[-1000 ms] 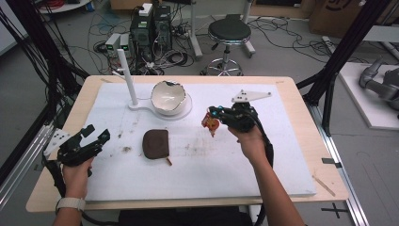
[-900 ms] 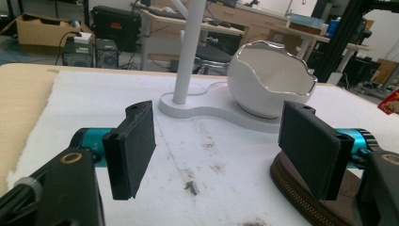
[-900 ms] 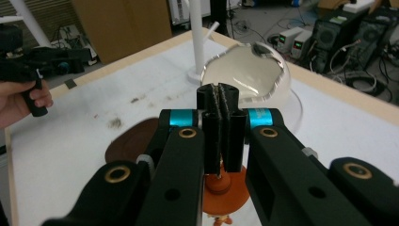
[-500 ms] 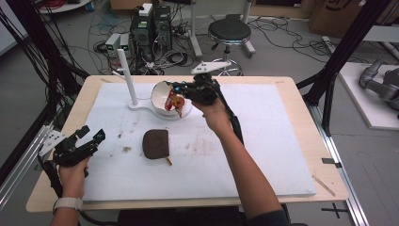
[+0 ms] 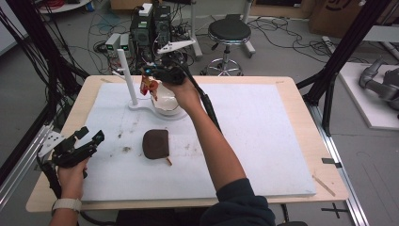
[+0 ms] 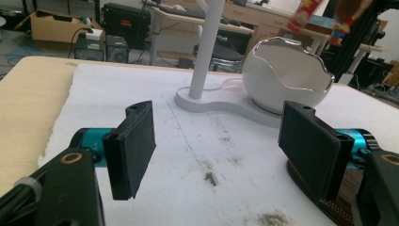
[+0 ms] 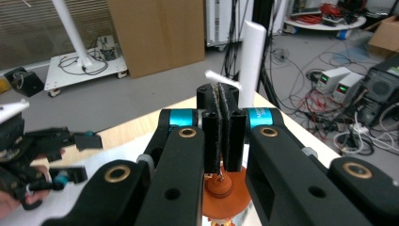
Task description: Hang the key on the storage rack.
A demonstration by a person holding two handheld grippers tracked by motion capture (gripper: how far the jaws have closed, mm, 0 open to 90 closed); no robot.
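Now your right gripper pinches the small red figure by its string above the far-left eggshell bowl, ready to hang or drop, while your left gripper idles wide near-left.

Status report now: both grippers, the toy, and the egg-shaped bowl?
Left gripper open, idle. Right gripper shut on small red toy, above egg-shaped bowl. White post close beside.
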